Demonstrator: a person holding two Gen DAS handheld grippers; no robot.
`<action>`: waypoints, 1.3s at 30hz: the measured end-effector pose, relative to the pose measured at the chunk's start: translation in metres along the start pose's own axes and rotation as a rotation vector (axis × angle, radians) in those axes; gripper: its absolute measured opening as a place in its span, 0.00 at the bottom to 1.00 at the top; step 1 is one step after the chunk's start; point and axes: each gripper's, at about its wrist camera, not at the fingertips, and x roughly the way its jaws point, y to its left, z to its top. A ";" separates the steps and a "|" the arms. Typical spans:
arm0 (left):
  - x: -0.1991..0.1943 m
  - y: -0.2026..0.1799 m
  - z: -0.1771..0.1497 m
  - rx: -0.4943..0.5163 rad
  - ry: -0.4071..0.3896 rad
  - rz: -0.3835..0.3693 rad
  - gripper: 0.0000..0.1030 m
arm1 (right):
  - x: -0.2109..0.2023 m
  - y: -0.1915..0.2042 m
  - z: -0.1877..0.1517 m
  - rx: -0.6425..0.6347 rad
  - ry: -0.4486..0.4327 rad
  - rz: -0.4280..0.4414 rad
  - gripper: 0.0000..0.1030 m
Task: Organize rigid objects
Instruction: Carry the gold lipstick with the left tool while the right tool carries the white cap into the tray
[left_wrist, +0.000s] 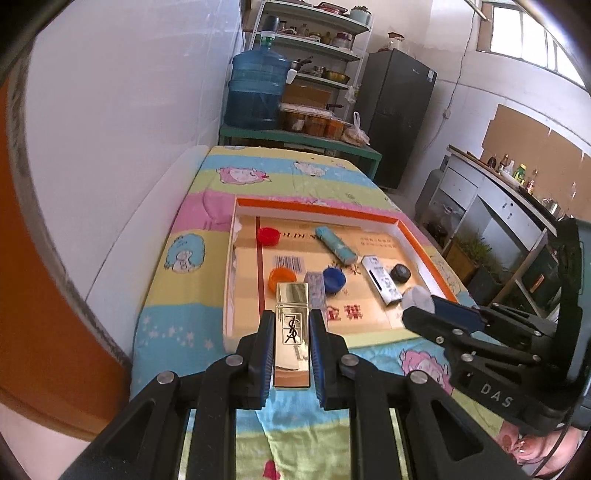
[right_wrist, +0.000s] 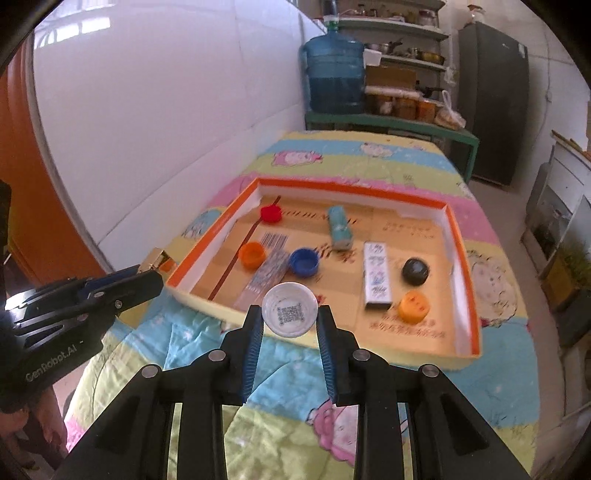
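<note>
My left gripper (left_wrist: 291, 319) is shut on a gold YSL lipstick case (left_wrist: 291, 332), held above the near edge of the orange-rimmed box tray (left_wrist: 317, 205). My right gripper (right_wrist: 290, 314) is shut on a white bottle cap (right_wrist: 290, 309) with a QR code inside, just above the tray's near wall (right_wrist: 207, 299). In the tray lie a red cap (right_wrist: 271, 213), an orange cap (right_wrist: 252, 254), a blue cap (right_wrist: 303, 261), a black cap (right_wrist: 415, 271), another orange cap (right_wrist: 413, 305), a teal tube (right_wrist: 340, 229), a white patterned box (right_wrist: 376, 273) and a patterned stick (right_wrist: 264, 282).
The tray sits on a cartoon-print cloth (left_wrist: 258, 177) over a table beside a white wall (left_wrist: 129, 129). A blue water jug (left_wrist: 255, 88), shelves and a dark fridge (left_wrist: 399, 114) stand behind. The left gripper also shows in the right wrist view (right_wrist: 147, 277).
</note>
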 end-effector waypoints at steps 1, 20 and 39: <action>0.001 0.000 0.003 -0.001 -0.001 0.001 0.18 | -0.001 -0.003 0.003 0.003 -0.005 -0.002 0.29; 0.050 0.008 0.026 -0.024 0.055 0.053 0.18 | 0.031 -0.037 0.031 0.000 0.022 -0.013 0.29; 0.089 0.015 0.019 -0.020 0.143 0.089 0.18 | 0.084 -0.038 0.027 -0.020 0.115 0.014 0.29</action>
